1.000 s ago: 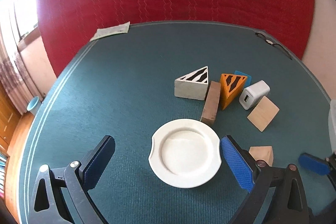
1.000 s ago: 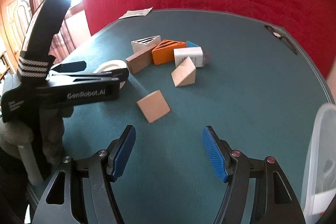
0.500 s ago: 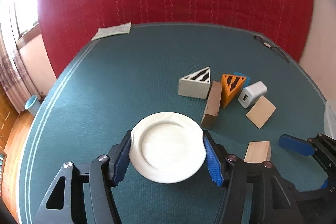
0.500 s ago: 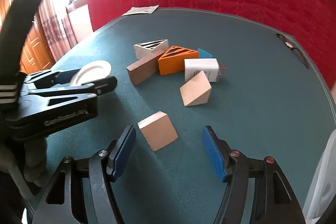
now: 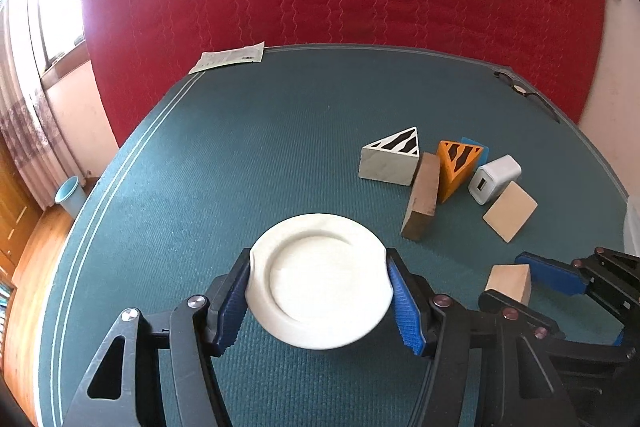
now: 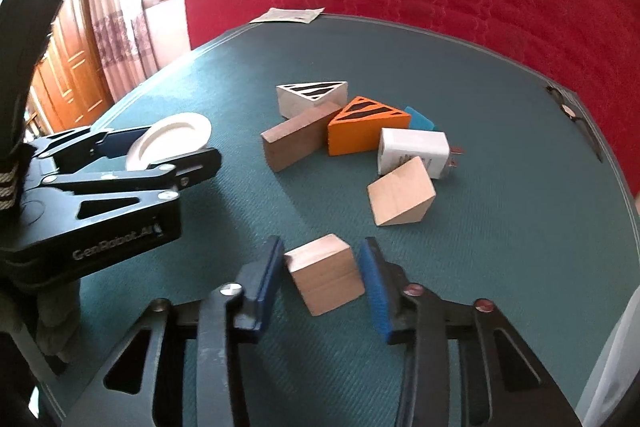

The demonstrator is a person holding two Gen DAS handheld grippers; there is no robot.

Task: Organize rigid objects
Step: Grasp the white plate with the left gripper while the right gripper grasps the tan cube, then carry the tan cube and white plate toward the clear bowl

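A white plate [image 5: 320, 283] sits between the blue pads of my left gripper [image 5: 318, 267], which is shut on its rim low in the left wrist view. The right wrist view shows the same plate [image 6: 172, 135] tilted in that gripper, just above the green table [image 6: 480, 267]. A small light wooden block [image 6: 324, 275] rests on the cloth between the fingers of my right gripper [image 6: 322, 255]. Its jaws are closing, and both pads touch the block's sides. The block [image 5: 510, 279] also shows at the lower right of the left wrist view.
Behind the block lies a cluster: a zebra-striped white wedge [image 5: 390, 159], a brown block [image 5: 420, 199], an orange wedge [image 5: 456, 167], a blue piece [image 5: 476, 147], a white charger [image 5: 494, 179] and a light wooden wedge [image 5: 510, 213]. A clear container [image 6: 616, 367] stands at the right edge.
My left gripper closed from wide open onto the plate's rim. My right gripper moved forward over the small wooden block and narrowed until its pads reached the block's sides.
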